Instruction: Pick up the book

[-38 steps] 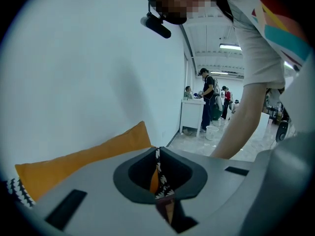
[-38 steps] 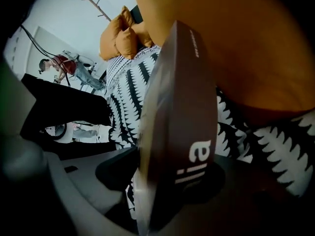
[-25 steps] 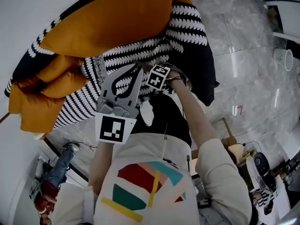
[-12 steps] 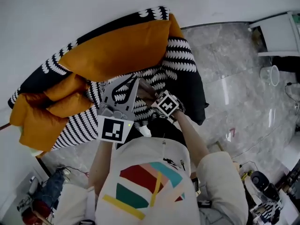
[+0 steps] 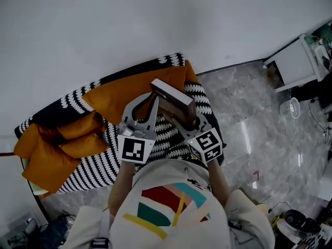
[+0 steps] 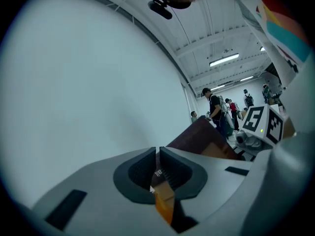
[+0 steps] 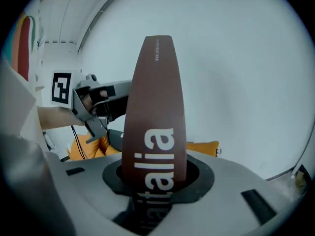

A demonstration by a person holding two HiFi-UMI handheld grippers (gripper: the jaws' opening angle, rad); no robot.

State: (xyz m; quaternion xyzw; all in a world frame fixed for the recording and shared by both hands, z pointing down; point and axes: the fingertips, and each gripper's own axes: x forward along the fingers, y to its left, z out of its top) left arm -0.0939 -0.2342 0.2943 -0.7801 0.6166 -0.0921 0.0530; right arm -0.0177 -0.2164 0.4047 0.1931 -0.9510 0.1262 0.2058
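Farthest left, orange cushions (image 5: pixel 78 141) lie on a black-and-white striped blanket (image 5: pixel 93 165) that runs along the foot of a white wall (image 5: pixel 129 25). Just right of them the left tool (image 5: pixel 154 96) points away from the person, level, with its jaws drawn together to a thin slit. A lettered brown strip sits in that slit, so it appears clenched on a thin edge of the book (image 5: pixel 174 100). The book is off the blanket and in the air between the two tools, in front of the person's chest. It is dark brown with pale page edges and is tilted, its far end higher. Its spine carries white lettering. To its right the right tool (image 5: pixel 193 124) grips the near end of the book, one jaw pressed on each side, and slants slightly downward. Further right is grey marble floor (image 5: pixel 259 134), and a white cabinet (image 5: pixel 295 64) stands at the far right edge.
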